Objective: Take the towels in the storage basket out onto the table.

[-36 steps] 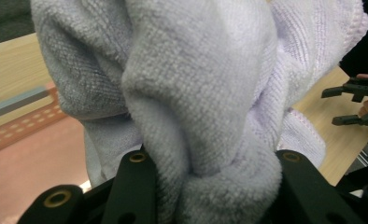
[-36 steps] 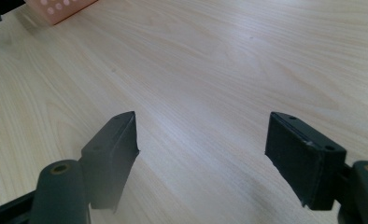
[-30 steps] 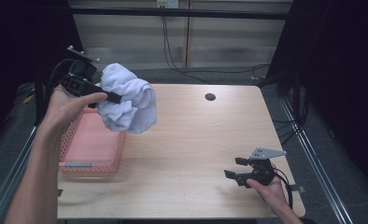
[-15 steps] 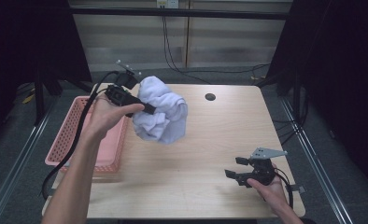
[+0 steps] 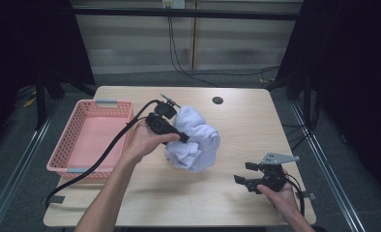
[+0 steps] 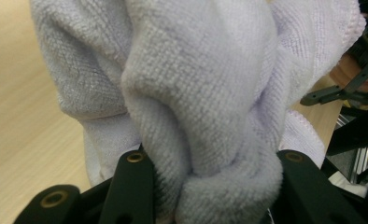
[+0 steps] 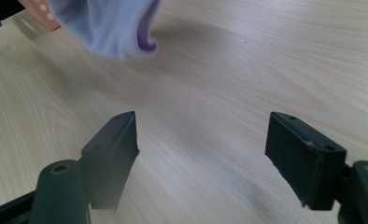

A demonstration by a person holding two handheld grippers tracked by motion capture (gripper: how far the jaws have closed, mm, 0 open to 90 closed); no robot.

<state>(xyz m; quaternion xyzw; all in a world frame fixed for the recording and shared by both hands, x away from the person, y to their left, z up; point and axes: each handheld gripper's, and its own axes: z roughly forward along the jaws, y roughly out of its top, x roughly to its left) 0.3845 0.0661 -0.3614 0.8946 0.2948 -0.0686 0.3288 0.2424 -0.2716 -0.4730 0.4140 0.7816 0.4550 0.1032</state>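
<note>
Nearest the person's edge of the wooden table [image 5: 227,203], the right gripper [image 5: 242,173] was held low over the bare wood, resting in the right hand [image 5: 278,195]. Its jaws were spread wide, and nothing was seen between them in the right gripper view, where only wood grain lay between the two black pads [image 7: 114,151].

Farther in, near the middle of the table, a bunched pale lavender towel [image 5: 193,140] was carried by the left gripper [image 5: 181,139], which was grasped in the left hand [image 5: 142,140]. In the left gripper view, a thick fold of the towel [image 6: 210,116] was seen pinched between the jaws, with the cloth bulging around and over both of them. The lower part of the bundle hung close above the wood; whether it touched the surface could not be told. A black cable [image 5: 101,162] was trailed from the left gripper back across the table edge.

To the left of the towel, a pink basket [image 5: 65,150] was set on the table. Beyond, close to the far edge, a small dark round hole [image 5: 217,100] was seen in the tabletop.
</note>
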